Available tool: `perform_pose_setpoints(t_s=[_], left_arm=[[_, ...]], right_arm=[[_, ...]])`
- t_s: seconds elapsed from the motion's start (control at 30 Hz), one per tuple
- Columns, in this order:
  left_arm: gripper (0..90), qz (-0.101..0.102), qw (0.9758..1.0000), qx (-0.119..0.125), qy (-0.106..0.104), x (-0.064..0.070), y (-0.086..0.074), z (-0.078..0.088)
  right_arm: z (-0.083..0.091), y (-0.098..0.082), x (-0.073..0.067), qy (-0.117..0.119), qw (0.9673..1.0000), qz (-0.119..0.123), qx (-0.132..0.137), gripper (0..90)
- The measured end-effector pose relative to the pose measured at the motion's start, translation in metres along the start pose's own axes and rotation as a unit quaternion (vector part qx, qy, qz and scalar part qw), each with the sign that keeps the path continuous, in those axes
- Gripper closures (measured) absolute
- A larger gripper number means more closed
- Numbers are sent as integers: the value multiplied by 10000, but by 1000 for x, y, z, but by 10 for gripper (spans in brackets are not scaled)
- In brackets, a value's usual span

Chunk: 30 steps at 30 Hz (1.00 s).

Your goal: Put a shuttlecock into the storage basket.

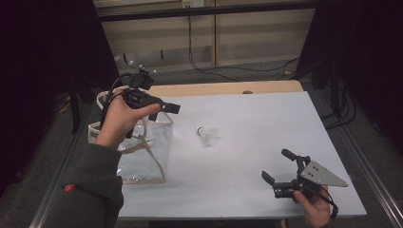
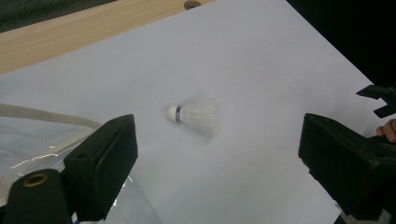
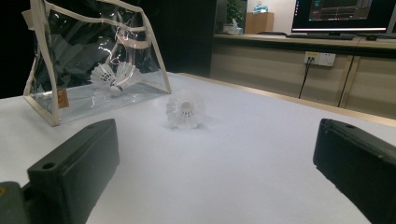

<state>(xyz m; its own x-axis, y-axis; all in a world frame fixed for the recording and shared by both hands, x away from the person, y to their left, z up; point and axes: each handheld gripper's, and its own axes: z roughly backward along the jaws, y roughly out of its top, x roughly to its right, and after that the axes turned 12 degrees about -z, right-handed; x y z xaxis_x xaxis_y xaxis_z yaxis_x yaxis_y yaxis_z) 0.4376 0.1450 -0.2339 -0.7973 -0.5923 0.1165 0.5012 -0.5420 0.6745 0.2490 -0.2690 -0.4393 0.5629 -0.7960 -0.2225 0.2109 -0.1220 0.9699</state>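
Note:
A white shuttlecock (image 1: 207,135) (image 2: 194,114) (image 3: 185,109) lies on its side on the white table cover (image 1: 247,118), near the middle. At the left stands a clear bag with cream trim (image 1: 142,152) (image 3: 93,60), and two shuttlecocks (image 3: 114,77) rest inside it. My left gripper (image 1: 164,107) (image 2: 217,140) hangs over the bag's mouth with its jaws wide and nothing between them, facing the loose shuttlecock. My right gripper (image 1: 276,165) (image 3: 217,135) is open and empty at the table's near right, also facing the shuttlecock.
A strip of bare wooden tabletop (image 1: 228,88) shows behind the cover. Cables (image 1: 214,71) trail on the floor beyond it. The right gripper view shows a counter with wall sockets (image 3: 320,58) and a monitor (image 3: 343,11) at the back.

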Motion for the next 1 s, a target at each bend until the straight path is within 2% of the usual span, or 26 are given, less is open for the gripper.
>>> perform_pose_setpoints(t_s=[0.53,0.67,0.93,1.0], left_arm=[[112,-95,9998,-156,-65,6,0,-19],[109,-66,9999,-111,-57,7,0,-24],[106,-153,9998,-143,-75,12,1,-32],[106,-198,9997,-174,-21,14,1,-33]], right_arm=[[0,0,0,-8,10000,1,-11,4],[0,0,0,-7,10000,0,-12,4],[0,0,0,-13,10000,-20,13,4],[-1,0,0,1,10000,-1,10,4]])
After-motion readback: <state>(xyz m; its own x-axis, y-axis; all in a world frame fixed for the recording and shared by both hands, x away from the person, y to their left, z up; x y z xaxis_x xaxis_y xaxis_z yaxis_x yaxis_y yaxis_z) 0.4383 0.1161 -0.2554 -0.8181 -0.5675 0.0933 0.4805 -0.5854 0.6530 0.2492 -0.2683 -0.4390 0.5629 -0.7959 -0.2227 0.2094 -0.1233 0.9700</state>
